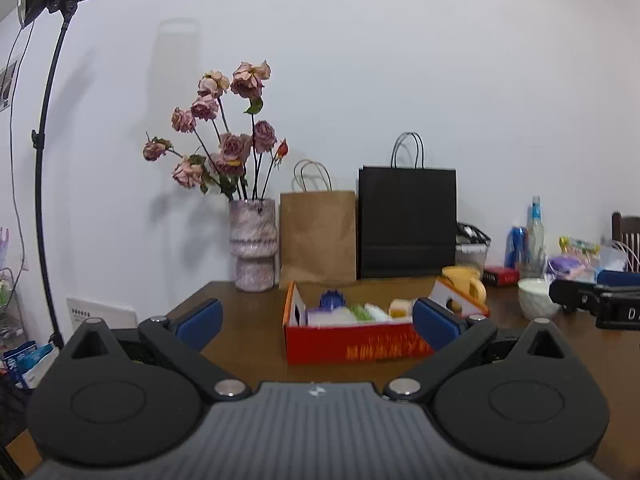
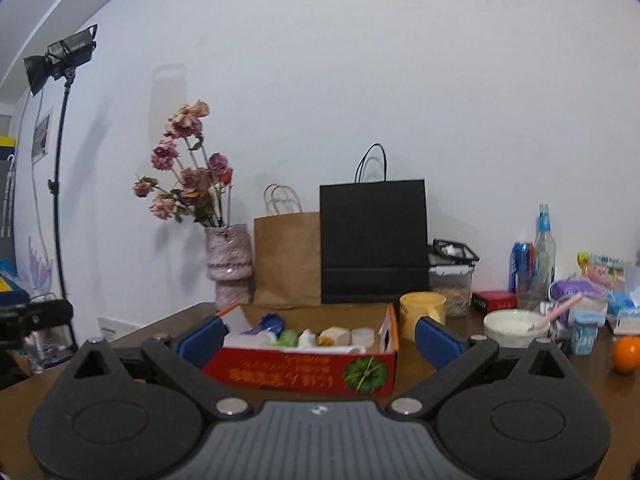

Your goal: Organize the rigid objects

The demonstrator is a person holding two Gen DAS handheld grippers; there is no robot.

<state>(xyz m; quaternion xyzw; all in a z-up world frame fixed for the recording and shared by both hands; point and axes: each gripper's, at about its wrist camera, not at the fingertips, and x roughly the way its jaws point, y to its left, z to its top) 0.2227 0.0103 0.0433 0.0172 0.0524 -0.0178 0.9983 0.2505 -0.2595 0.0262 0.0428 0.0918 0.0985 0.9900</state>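
- Surface [image 1: 248,344] of dark brown wood, set against a white wall, crowded along its right side.
- Black paper bag [image 1: 407,222] upright at the back, just beside a brown paper bag [image 1: 318,236]; vase [image 1: 253,246] of dried roses to their left.
- Red cardboard box [image 1: 352,346] at mid-surface, flaps up, holding small rigid objects [image 2: 298,334]: white, green, purple and yellow packages.
- Yellow mug [image 2: 422,314] just behind the box's right end; white bowl [image 2: 516,326] further right, orange [image 2: 626,354] at the far edge.
- Left gripper [image 1: 318,320] with blue-padded jaws spread wide, nothing between them, box beyond and apart.
- Right gripper [image 2: 318,338] likewise: jaws wide apart, empty, facing the box.
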